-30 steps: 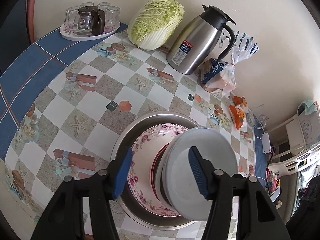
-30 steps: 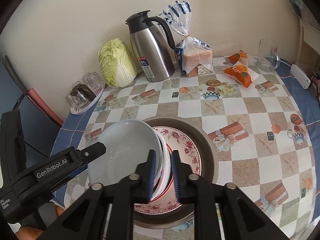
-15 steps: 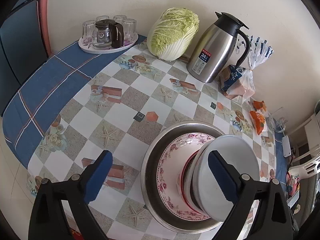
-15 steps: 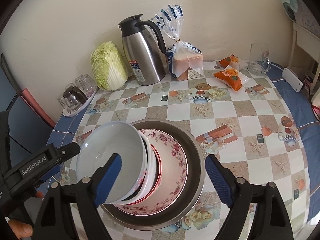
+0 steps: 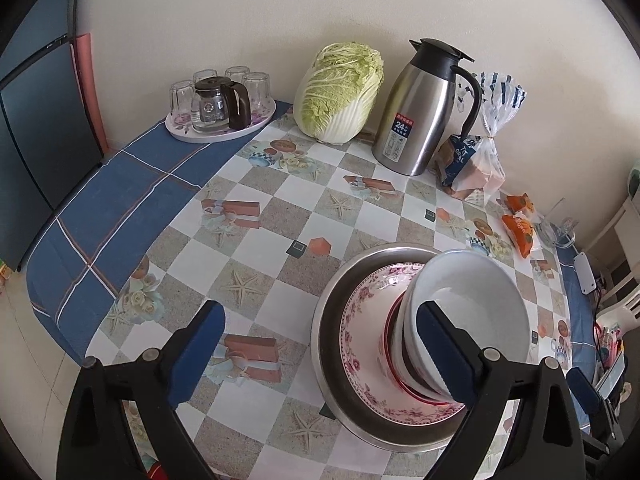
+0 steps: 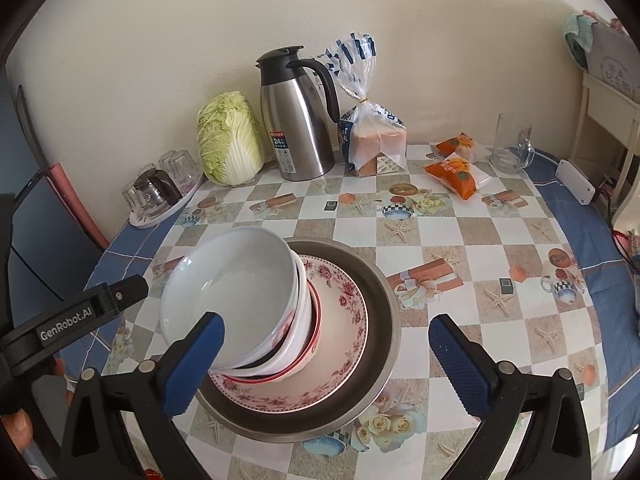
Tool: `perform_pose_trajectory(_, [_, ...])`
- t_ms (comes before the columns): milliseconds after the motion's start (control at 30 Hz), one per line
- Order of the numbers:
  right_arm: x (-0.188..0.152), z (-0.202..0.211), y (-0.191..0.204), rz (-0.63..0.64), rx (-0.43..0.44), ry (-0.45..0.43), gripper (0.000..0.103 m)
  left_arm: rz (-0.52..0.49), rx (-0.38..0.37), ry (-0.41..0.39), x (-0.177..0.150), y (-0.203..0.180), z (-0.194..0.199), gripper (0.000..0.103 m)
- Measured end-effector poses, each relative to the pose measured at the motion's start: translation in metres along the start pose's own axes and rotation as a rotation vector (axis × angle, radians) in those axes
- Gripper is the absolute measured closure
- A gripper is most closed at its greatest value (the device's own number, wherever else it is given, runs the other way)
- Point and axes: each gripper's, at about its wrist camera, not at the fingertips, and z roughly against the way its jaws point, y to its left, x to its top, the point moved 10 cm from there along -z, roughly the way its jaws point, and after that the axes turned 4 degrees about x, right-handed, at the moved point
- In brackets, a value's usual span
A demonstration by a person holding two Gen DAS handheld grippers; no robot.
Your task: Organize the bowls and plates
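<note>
Right wrist view: right gripper (image 6: 325,364) jaws, pinched a second ago, now spreading, released white bowl (image 6: 230,292) atop metal basin (image 6: 384,300) stack; stacking looks done.

- Your right gripper (image 6: 326,364) hangs over the counter (image 6: 500,240), its jaws opening with nothing pressed between them.
- A white bowl (image 6: 230,284) tops a leaning stack on the floral plate (image 6: 344,336) inside the steel basin (image 6: 386,312).
- The left gripper (image 6: 80,318) shows at the left edge.
- Cabbage (image 6: 228,146) and thermos (image 6: 298,116) stand by the wall.
</note>
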Motion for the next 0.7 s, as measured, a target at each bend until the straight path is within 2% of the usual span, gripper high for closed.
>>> perform_pose_trajectory(133, [-0.015,0.006,0.001,0.012,-0.004,0.004,0.000,-0.021,-0.016,-0.004,-0.009,0.002,0.003,0.006])
perform_pose_trajectory(300, [-0.030,0.007,0.000,0.035,-0.021,0.020,0.000,-0.027,0.002,-0.003,-0.022,0.011,0.005,0.006])
perform_pose_trajectory(433, [-0.043,0.004,-0.001,0.052,-0.029,0.044,0.000,-0.063,0.090,-0.015,-0.031,0.022,0.006,0.006])
perform_pose_trajectory(700, [-0.065,-0.012,-0.017,0.053,-0.085,0.134,0.000,-0.170,0.107,0.064,-0.060,0.026,-0.014,0.006])
